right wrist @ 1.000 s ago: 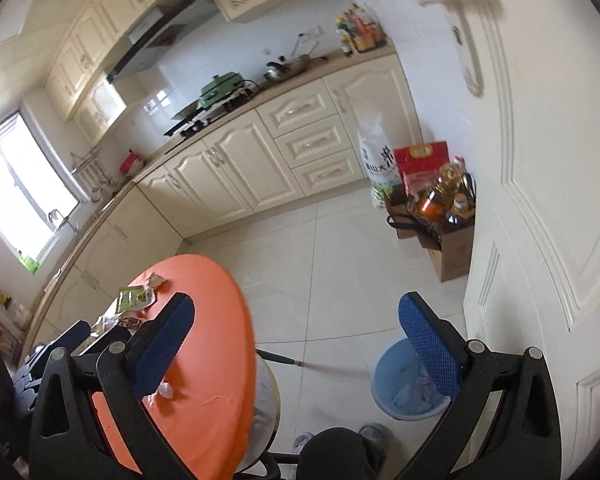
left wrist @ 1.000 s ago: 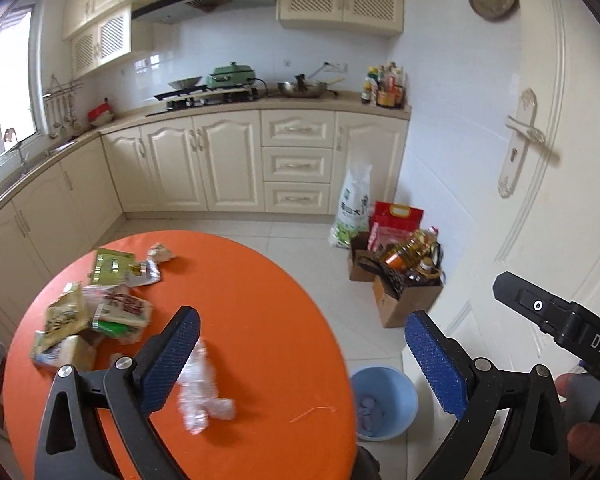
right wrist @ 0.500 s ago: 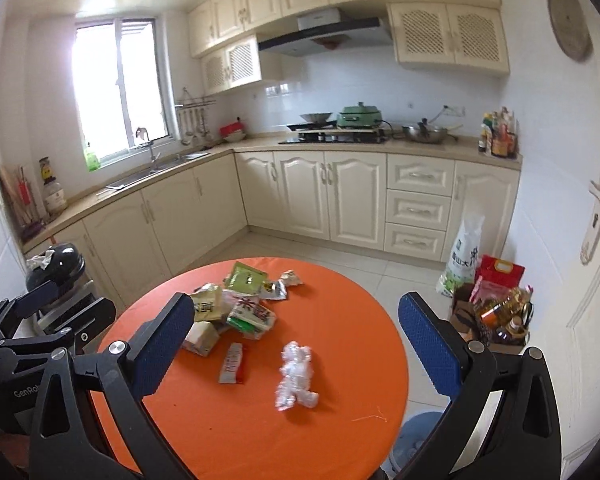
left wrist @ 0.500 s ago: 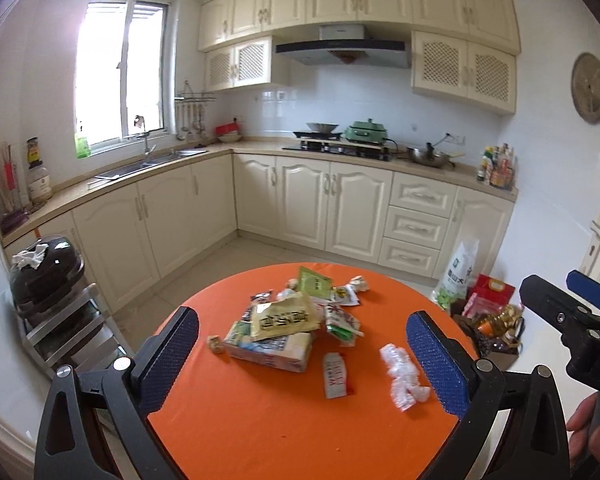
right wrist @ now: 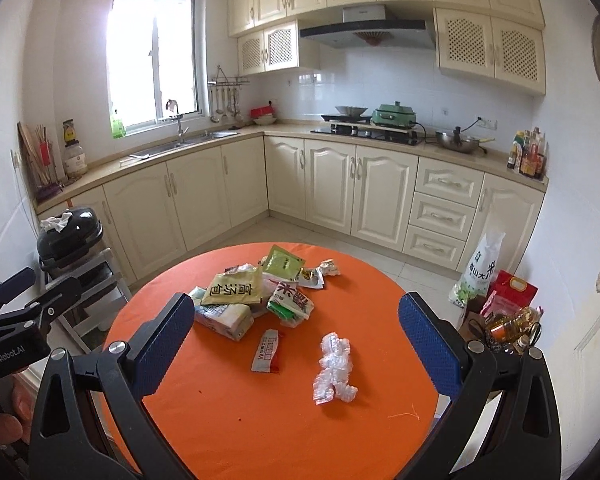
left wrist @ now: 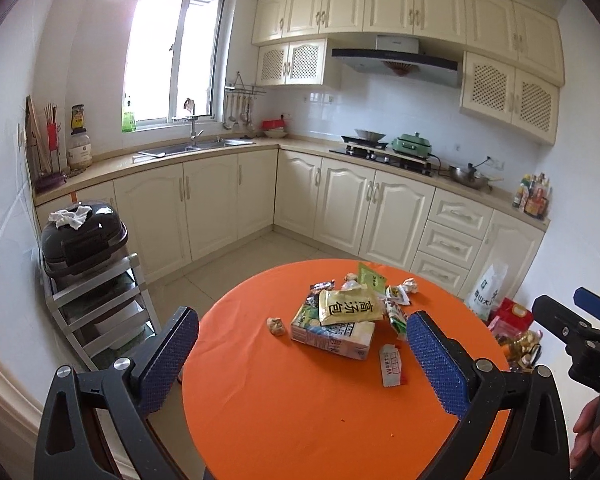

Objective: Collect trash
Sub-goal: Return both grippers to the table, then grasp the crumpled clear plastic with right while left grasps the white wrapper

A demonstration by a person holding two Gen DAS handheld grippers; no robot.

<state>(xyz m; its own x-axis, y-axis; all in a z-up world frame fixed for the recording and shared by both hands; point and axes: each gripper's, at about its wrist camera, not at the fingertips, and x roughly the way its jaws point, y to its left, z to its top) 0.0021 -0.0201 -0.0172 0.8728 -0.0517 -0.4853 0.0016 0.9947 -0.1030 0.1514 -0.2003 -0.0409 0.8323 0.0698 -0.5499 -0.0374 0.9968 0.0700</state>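
A round orange table [left wrist: 300, 420] carries a pile of trash. In the pile are a yellow packet [left wrist: 350, 306], a printed carton [left wrist: 332, 334] under it and a green packet [left wrist: 370, 278]. A small crumpled wad [left wrist: 277, 326] and a red-and-white wrapper [left wrist: 390, 364] lie apart from the pile. My left gripper [left wrist: 302, 320] is open and empty above the table's near side. The right wrist view shows the table [right wrist: 280, 432], the yellow packet [right wrist: 234, 288], the wrapper [right wrist: 268, 350] and a crumpled clear plastic [right wrist: 334, 368]. My right gripper [right wrist: 296, 300] is open and holds nothing.
A metal rack with a dark cooker [left wrist: 84, 240] stands left of the table. Cream cabinets [left wrist: 340, 200] line the far walls. On the floor at the right are a rice bag [right wrist: 480, 272] and boxes with oil bottles [right wrist: 508, 320], next to a door.
Both cameras swung away from the floor and the blue bin at the right onto the table. The trash pile now lies ahead of both grippers. Both stayed open.
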